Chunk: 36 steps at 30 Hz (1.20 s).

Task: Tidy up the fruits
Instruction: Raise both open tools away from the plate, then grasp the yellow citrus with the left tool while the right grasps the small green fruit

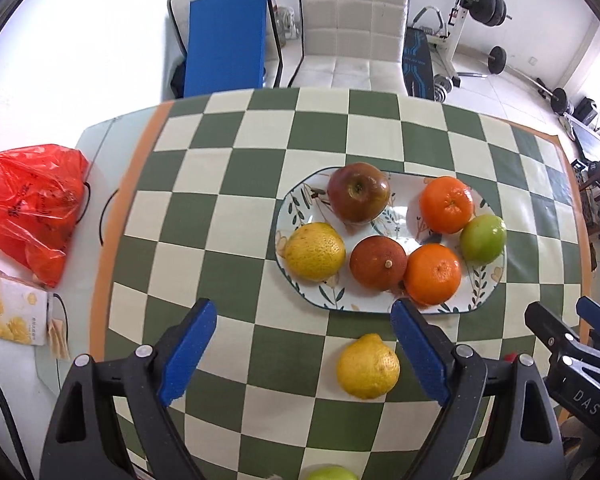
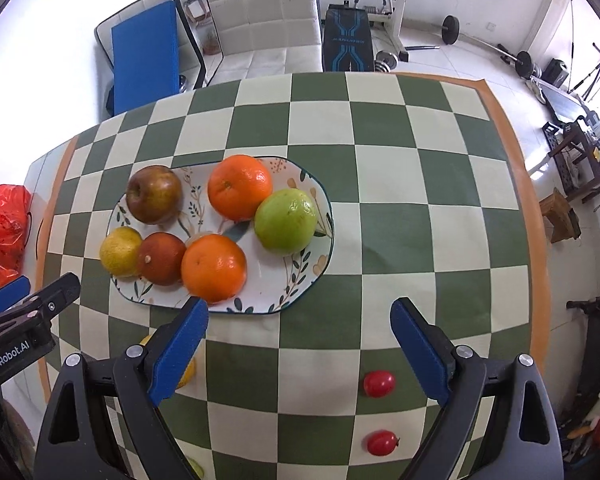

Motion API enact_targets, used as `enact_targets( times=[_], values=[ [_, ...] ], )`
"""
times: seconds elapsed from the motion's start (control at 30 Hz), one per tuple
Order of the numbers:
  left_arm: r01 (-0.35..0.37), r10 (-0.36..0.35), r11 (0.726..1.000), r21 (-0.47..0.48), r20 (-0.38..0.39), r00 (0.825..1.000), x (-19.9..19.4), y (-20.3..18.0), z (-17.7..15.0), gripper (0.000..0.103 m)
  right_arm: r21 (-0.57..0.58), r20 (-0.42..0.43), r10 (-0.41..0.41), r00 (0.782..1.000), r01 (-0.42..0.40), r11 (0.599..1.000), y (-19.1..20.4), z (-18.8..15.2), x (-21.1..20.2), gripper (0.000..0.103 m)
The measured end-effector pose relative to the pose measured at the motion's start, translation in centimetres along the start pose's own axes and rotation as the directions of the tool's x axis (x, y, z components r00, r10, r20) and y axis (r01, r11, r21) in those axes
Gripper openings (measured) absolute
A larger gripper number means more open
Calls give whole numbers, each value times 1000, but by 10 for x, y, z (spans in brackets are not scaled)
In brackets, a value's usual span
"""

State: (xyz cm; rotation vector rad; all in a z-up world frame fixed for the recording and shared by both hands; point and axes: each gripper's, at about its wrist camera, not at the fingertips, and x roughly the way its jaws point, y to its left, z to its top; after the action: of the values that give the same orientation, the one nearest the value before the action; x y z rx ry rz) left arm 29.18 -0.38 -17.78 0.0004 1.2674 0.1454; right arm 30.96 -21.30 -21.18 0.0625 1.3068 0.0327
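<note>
You held both tools above the checkered tablecloth [image 1: 260, 208], pointed steeply down. The left gripper [image 1: 304, 354] stood spread wide with nothing pinched; the right gripper [image 2: 300, 350] was likewise spread and empty.

The oval plate [image 2: 296, 292] lay with its long axis running left to right across the table. On it you had six fruits: one red-brown apple [image 1: 358, 192], two bright oranges [image 1: 446, 204] [image 1: 432, 274], one dark reddish orange [image 1: 378, 263] with its stem end facing up, one yellow citrus [image 1: 315, 251], and one green fruit [image 1: 483, 239] at the plate's right end.

Off the plate, one lemon [image 1: 368, 366] lay on the cloth just beside the plate's near rim, between the left fingers. Two cherry tomatoes [image 2: 379, 383] [image 2: 382, 443] lay near the right tool.
</note>
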Motion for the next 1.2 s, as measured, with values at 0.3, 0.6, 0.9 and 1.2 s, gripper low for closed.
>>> enact_targets(
  times=[0.3, 0.6, 0.9, 1.2],
  values=[
    [18, -22, 999, 31, 118, 993, -68, 10, -34, 89, -19, 113, -24, 993, 27, 999, 5, -37, -71, 95],
    [59, -67, 997, 51, 176, 982, -120, 13, -63, 89, -39, 196, -23, 980, 31, 999, 10, -76, -143, 95],
    [74, -81, 996, 44, 181, 980, -133, 13, -80, 89, -31, 224, -3, 975, 10, 999, 12, -99, -182, 95],
    [18, -22, 999, 40, 118, 993, -103, 16, -78, 101, 3, 186, 39, 982, -40, 999, 9, -93, -167, 95]
  ],
)
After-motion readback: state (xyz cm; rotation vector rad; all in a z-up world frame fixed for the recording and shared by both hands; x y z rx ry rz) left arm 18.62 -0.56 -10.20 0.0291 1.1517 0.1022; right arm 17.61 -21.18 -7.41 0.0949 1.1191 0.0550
